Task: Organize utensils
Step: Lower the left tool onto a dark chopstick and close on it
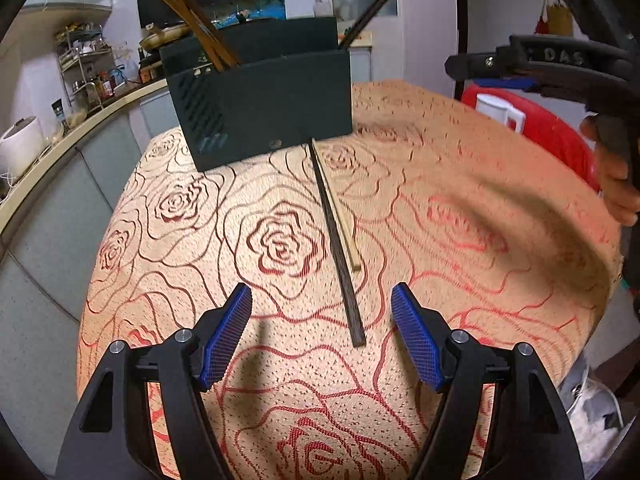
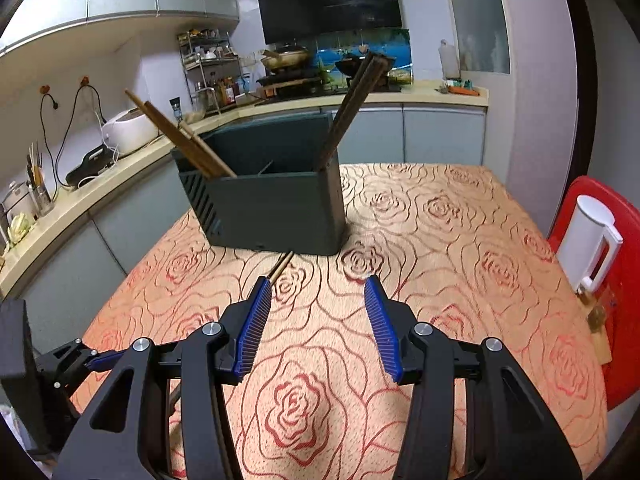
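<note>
On your far left, a kitchen counter (image 2: 120, 168) curves along the wall, carrying a white rice cooker (image 2: 130, 130). Moving in, the dark green utensil holder (image 1: 264, 108) stands upright on the desk (image 1: 440, 200), which is covered in an orange cloth with red rose outlines. The holder is a boxy caddy with slatted vents on its left end wall and dividers inside. In its left compartment, several brown wooden chopsticks (image 2: 180, 140) lean out to the left; in its right compartment, dark chopsticks (image 2: 352, 108) lean to the right.

Just in front of the holder, two loose chopsticks lie side by side on the cloth, their far tips almost at the holder's base. The dark chopstick (image 1: 336, 240) is long, nearly black and square at its near end; the pale chopstick (image 1: 340, 216) is light bamboo-coloured, touches the dark one's right side and ends farther from you.

Your left claw (image 1: 321, 300) hovers over the near end of the dark chopstick, jaws spread wide and holding nothing. Your right claw (image 2: 318, 292) is likewise wide and empty, above bare cloth to the right of the pair. Farther right, a white kettle (image 2: 588, 240) sits on a red stool (image 2: 624, 320) beside the desk.
</note>
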Available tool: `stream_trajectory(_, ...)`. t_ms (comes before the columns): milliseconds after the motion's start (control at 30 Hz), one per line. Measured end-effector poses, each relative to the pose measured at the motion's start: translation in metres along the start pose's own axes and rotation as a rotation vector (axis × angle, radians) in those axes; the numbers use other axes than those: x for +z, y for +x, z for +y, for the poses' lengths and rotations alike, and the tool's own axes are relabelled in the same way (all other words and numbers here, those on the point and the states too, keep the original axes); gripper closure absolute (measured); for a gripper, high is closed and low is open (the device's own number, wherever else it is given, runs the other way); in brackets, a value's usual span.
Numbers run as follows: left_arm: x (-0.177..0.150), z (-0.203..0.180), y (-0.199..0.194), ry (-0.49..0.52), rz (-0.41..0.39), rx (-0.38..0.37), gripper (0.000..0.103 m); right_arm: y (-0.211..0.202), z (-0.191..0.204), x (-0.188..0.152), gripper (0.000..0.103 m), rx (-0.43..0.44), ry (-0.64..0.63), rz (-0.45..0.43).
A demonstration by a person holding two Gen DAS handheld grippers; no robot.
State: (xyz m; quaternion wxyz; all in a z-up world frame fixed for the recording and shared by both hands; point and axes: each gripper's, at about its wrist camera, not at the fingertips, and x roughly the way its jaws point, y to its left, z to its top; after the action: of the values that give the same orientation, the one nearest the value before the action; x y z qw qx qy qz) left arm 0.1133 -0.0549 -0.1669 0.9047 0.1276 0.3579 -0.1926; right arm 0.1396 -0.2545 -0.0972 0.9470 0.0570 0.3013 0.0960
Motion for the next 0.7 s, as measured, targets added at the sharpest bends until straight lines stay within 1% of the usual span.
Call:
stream_trajectory(33,0.000,0.001,0.003,-0.003,0.008,-0.001,0.034,0.000,0.000,-0.003,0.056,0.000,0.001,0.003)
stream_trajectory(100,0.000,0.003,0.007,-0.006,0.025,0.004,0.041,0.001,-0.001,-0.006,0.056,-0.001,0.009,0.010)
stream_trajectory(133,0.000,0.003,0.009,-0.004,0.032,0.008,0.046,0.002,-0.002,-0.008,0.056,-0.001,0.013,0.012)
stream_trajectory(200,-0.001,0.004,0.010,-0.007,0.031,0.007,0.051,0.004,-0.003,-0.011,0.056,-0.002,0.021,0.021)
stream_trajectory(267,0.000,0.004,0.010,-0.011,0.031,-0.006,0.061,0.006,-0.002,-0.014,0.056,0.002,0.022,0.030)
stream_trajectory(300,0.000,0.003,0.010,-0.011,0.030,-0.012,0.064,0.007,-0.001,-0.016,0.056,0.004,0.022,0.036)
stream_trajectory(367,-0.001,0.002,0.010,-0.005,0.027,-0.016,0.076,0.009,0.002,-0.020,0.056,0.010,0.019,0.045)
stream_trajectory(433,-0.002,0.002,0.010,-0.009,0.026,-0.016,0.082,0.012,0.006,-0.024,0.056,0.016,0.012,0.054)
stream_trajectory(633,-0.002,0.020,0.009,-0.081,0.037,-0.001,0.093,0.022,0.023,-0.034,0.056,0.042,-0.022,0.092)
stream_trajectory(700,-0.002,0.025,0.009,-0.104,0.039,-0.001,0.094,0.025,0.030,-0.038,0.056,0.051,-0.036,0.104)
